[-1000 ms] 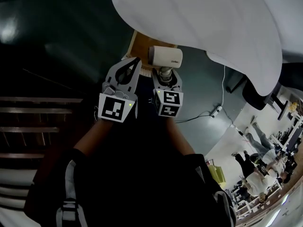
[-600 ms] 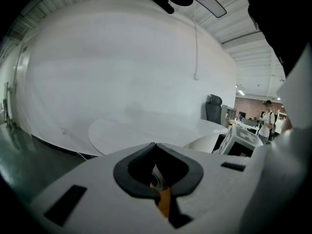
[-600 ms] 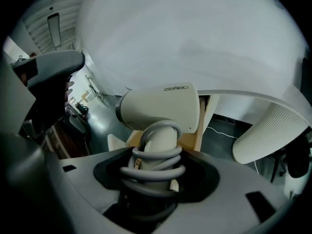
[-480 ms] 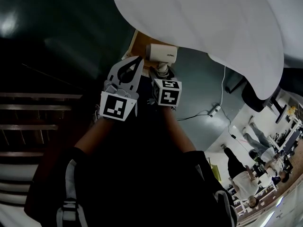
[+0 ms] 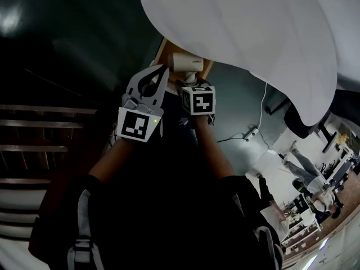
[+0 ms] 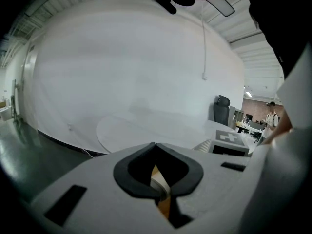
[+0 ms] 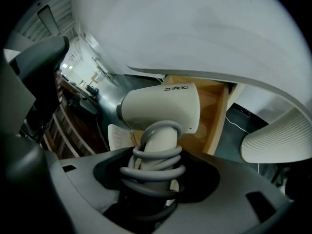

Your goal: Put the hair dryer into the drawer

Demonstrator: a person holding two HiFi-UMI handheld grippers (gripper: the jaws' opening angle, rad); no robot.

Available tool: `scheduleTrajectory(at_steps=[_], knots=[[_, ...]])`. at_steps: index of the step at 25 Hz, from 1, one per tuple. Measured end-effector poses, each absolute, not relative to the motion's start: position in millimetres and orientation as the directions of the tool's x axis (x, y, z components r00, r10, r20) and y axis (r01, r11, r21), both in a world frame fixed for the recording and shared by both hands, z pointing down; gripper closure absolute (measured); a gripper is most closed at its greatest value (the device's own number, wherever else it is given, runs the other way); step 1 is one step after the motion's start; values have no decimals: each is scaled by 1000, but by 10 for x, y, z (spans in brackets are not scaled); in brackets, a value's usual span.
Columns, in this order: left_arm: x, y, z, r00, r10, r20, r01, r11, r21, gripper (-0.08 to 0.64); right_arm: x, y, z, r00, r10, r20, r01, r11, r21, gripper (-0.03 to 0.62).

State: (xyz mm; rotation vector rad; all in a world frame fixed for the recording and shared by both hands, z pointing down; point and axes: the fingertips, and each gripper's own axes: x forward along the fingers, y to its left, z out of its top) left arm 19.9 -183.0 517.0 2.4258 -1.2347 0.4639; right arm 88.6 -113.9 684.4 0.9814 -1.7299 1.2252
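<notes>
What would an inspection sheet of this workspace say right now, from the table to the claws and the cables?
Surface: white round table, bare where it shows.
Job's things: hair dryer held at the open wooden drawer under the table's edge, not yet set down inside.
Clutter: nothing seen.
Grippers: left claw shut and empty; right claw shut on the hair dryer's handle.
Cables: grey cord coiled round the handle; a lead with a power strip on the floor.
Surroundings: dark floor, an office chair, people far off.
</notes>
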Motion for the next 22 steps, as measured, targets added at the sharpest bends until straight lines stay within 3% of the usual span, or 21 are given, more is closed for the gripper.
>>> scheduleTrajectory(at_steps=[10, 22], knots=[[138, -1919, 5297, 531, -703, 473, -840, -510, 184, 552, 907, -1327, 7073, -330, -42, 943, -802, 538, -257, 316], [156, -1926, 5463, 529, -688, 497, -841, -503, 200, 552, 952, -1403, 7493, -247, 45, 968, -732, 646, -217, 316]])
